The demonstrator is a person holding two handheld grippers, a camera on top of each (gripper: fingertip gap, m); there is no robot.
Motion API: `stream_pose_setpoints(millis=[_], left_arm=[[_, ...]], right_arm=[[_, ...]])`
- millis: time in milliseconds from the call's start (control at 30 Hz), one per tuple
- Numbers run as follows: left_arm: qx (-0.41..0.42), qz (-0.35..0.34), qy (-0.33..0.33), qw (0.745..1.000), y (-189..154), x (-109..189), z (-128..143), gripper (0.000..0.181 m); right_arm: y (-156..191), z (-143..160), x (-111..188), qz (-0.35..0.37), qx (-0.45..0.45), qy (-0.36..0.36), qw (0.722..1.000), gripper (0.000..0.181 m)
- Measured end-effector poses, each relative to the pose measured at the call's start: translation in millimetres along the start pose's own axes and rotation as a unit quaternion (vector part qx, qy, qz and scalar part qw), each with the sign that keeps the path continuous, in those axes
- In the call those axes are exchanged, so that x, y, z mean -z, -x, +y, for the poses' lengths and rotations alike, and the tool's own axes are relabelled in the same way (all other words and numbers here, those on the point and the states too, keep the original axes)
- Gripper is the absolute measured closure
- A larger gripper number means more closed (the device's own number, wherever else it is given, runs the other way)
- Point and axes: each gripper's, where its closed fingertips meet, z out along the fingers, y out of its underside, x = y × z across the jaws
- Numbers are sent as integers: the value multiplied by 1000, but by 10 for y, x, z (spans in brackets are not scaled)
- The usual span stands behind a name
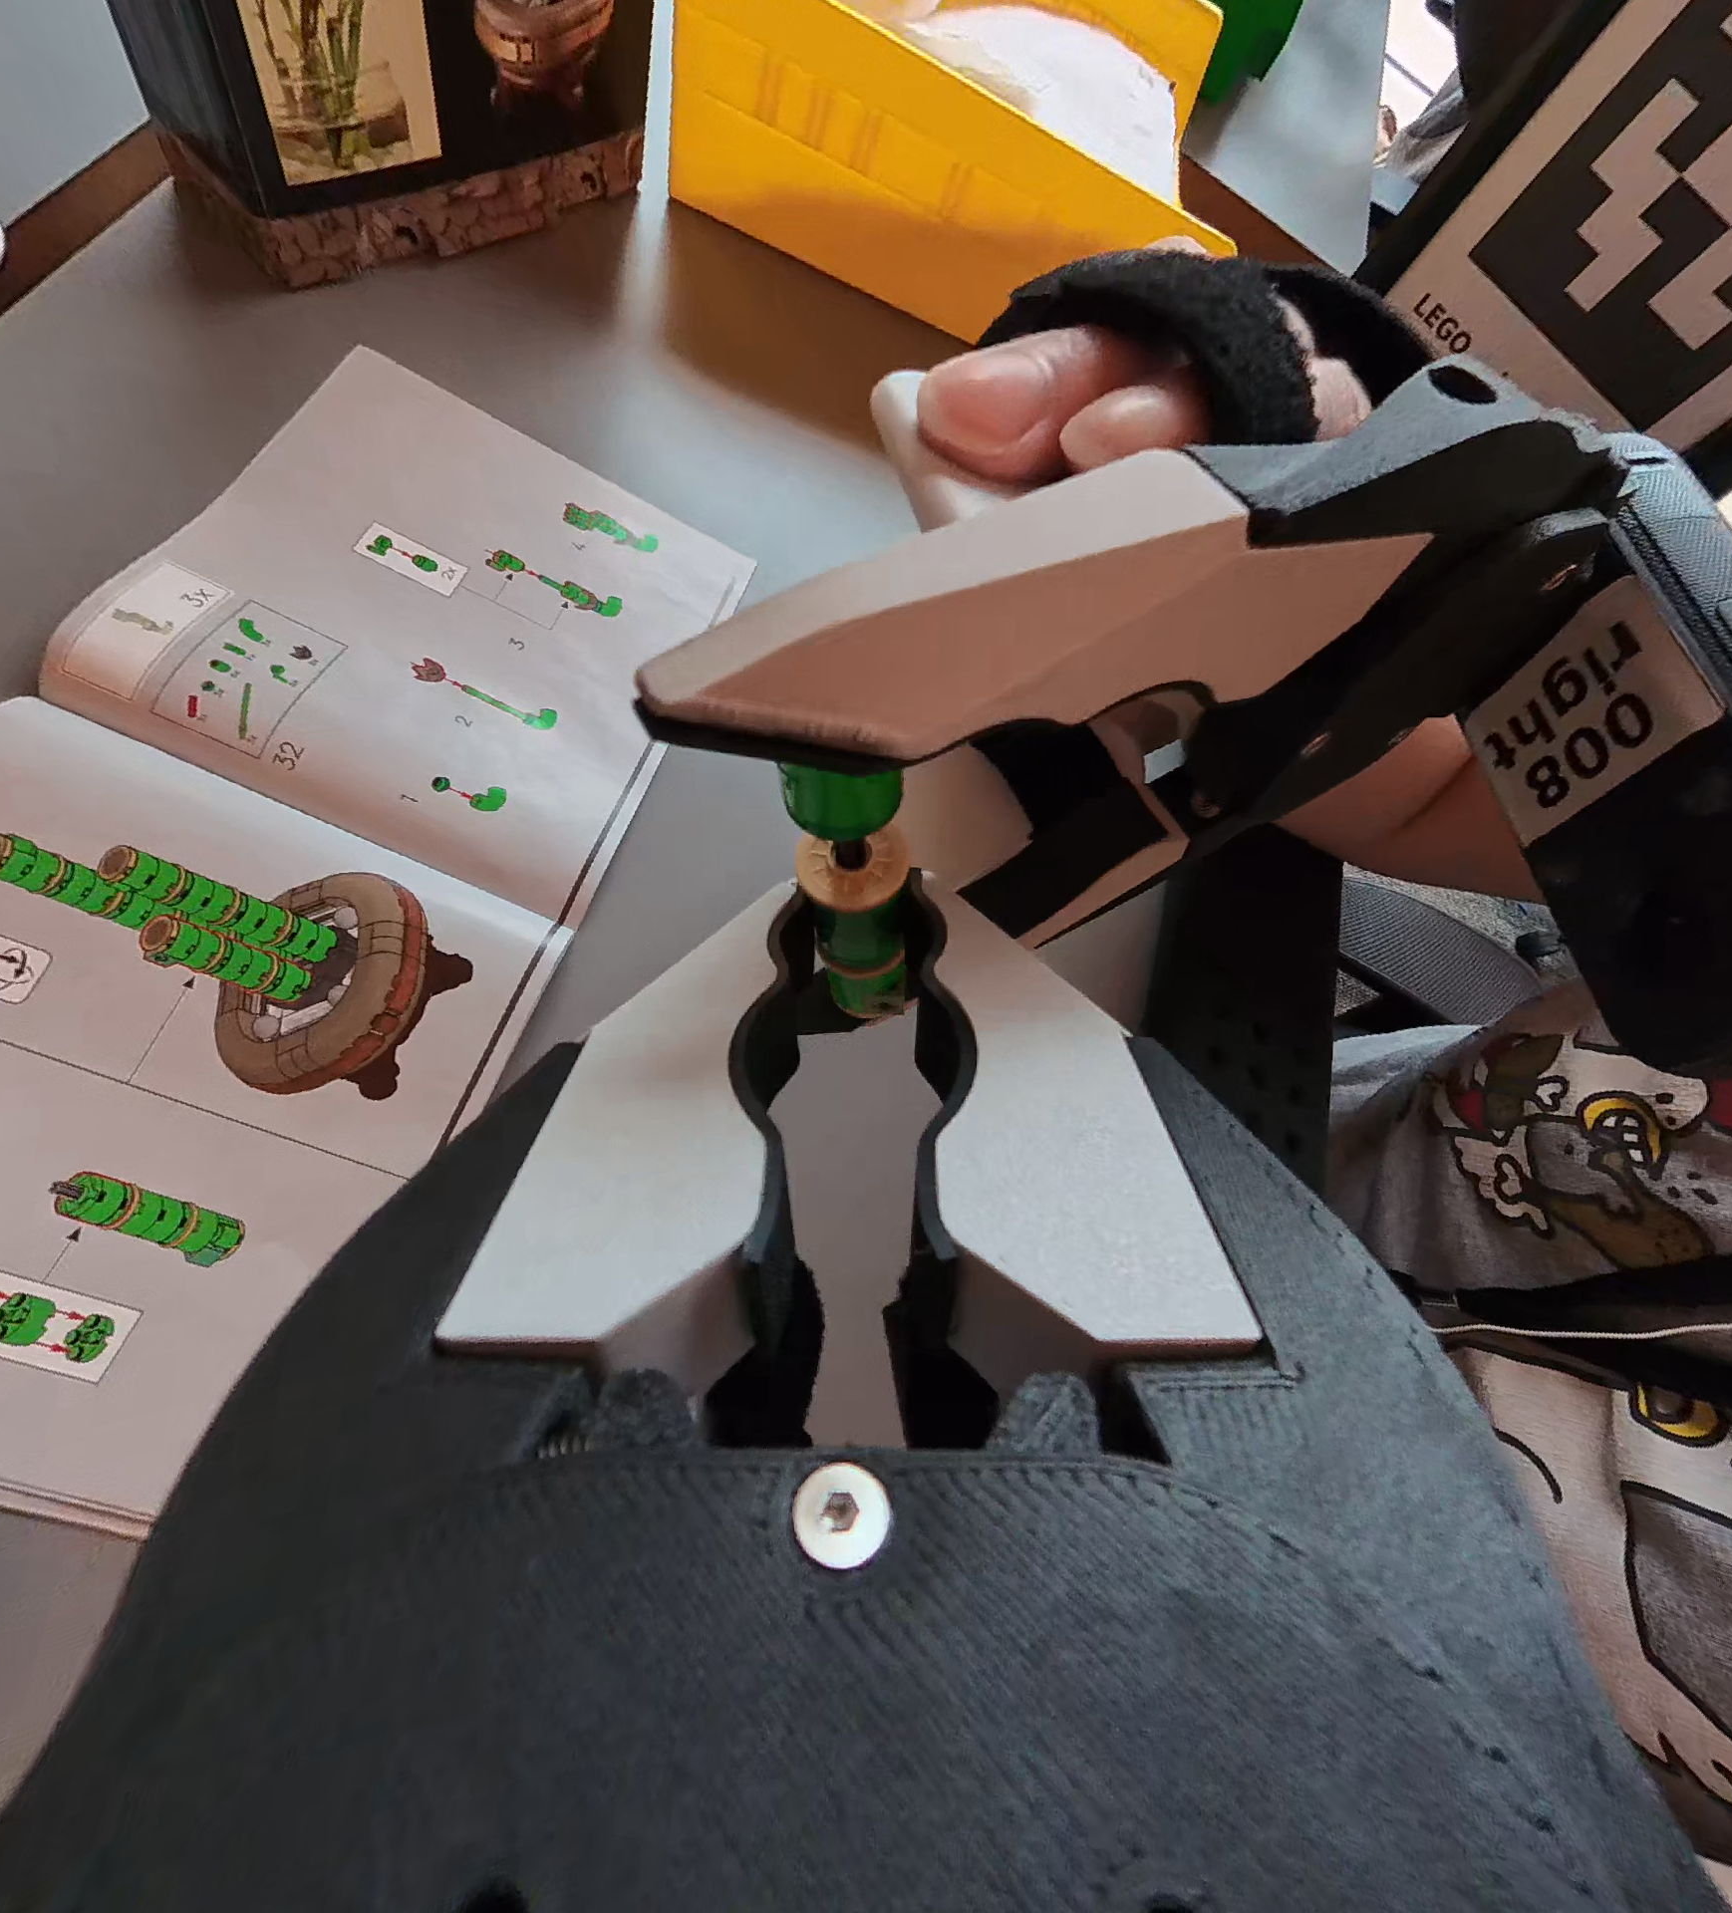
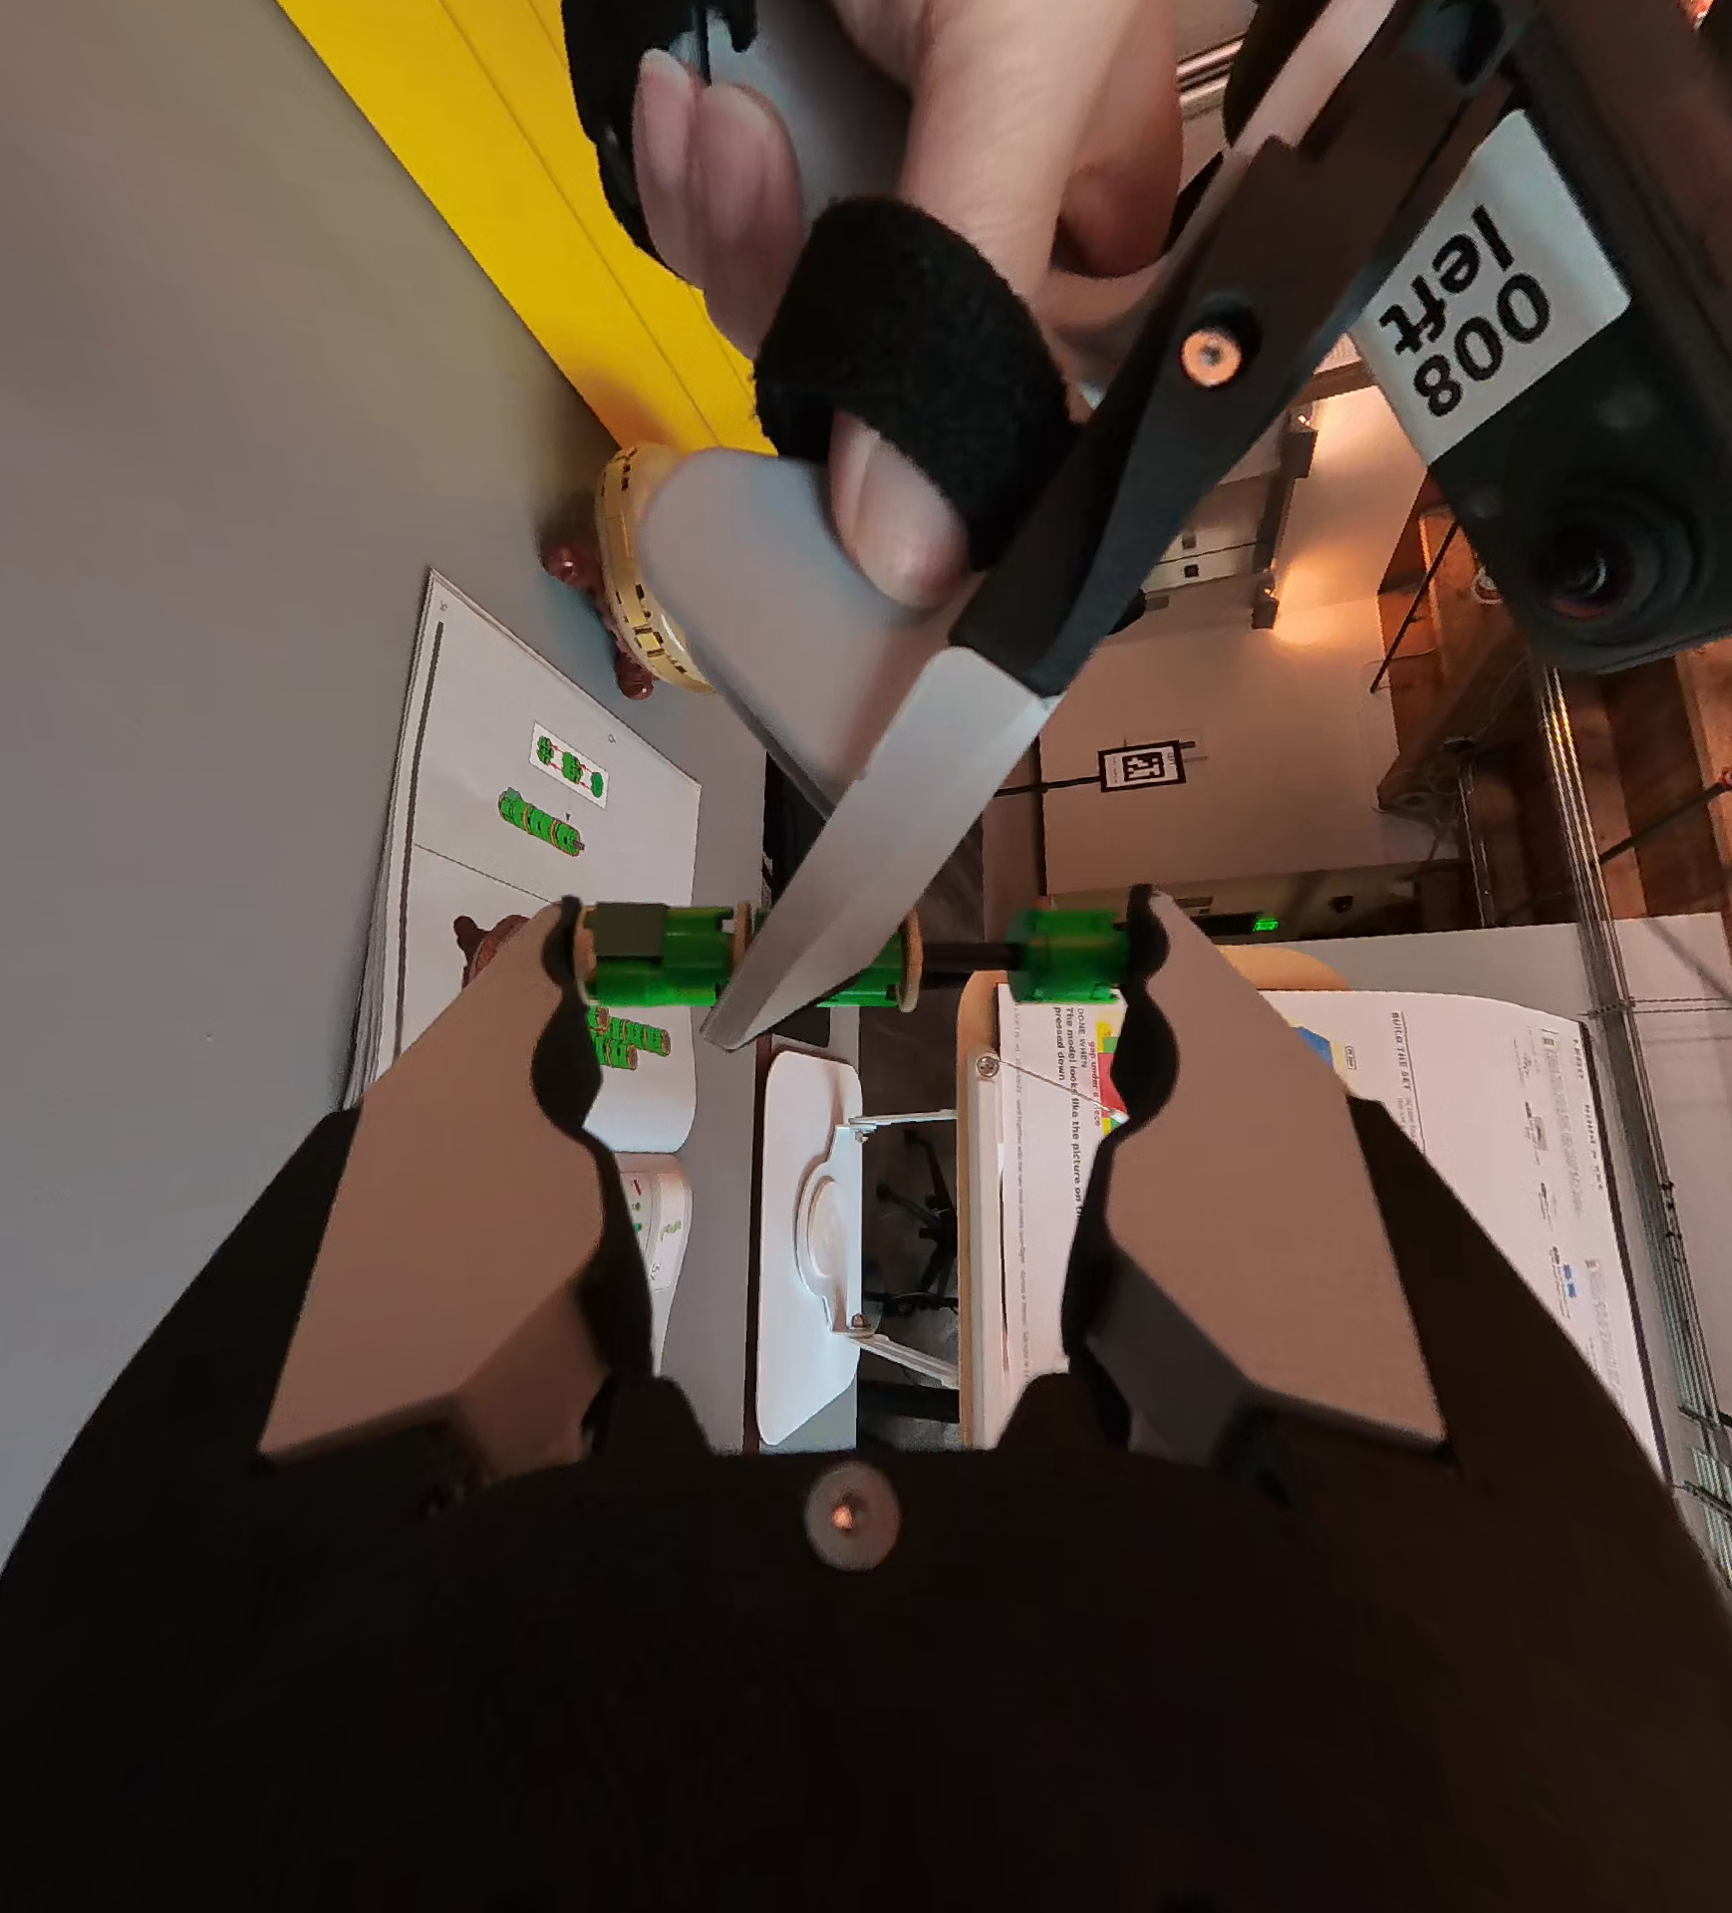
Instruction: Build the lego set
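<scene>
A green lego stalk (image 1: 857,937) of round green pieces and tan discs on a black axle is held off the table. My left gripper (image 1: 862,947) is shut across its middle. In the right wrist view the stalk (image 2: 660,958) lies crosswise. My right gripper (image 2: 852,932) is shut on it lengthwise, one fingertip on each end. An end green piece (image 2: 1059,952) sits apart from the others, with bare axle (image 2: 965,952) showing between. One of the right gripper's fingers (image 1: 789,704) presses on that end piece (image 1: 841,802). One of the left gripper's fingers (image 2: 872,890) crosses the stalk.
An open instruction booklet (image 1: 323,828) lies on the grey table at left. Behind it stand the set's box (image 1: 375,104) and a yellow tray (image 1: 893,155). A brown and tan lego pot base (image 2: 634,580) sits by the tray. A person's patterned shirt (image 1: 1566,1190) is at right.
</scene>
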Motion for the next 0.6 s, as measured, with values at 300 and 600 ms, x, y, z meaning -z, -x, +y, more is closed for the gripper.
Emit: stream_pose_setpoints(millis=[300,600], left_arm=[[5,3,12,1000,-30,-24,28,166],[6,2,16,1000,-39,-33,30,165]], right_arm=[[50,-10,28,-24,-16,-5,1000,82],[72,-16,44,-38,-24,-6,999,84]])
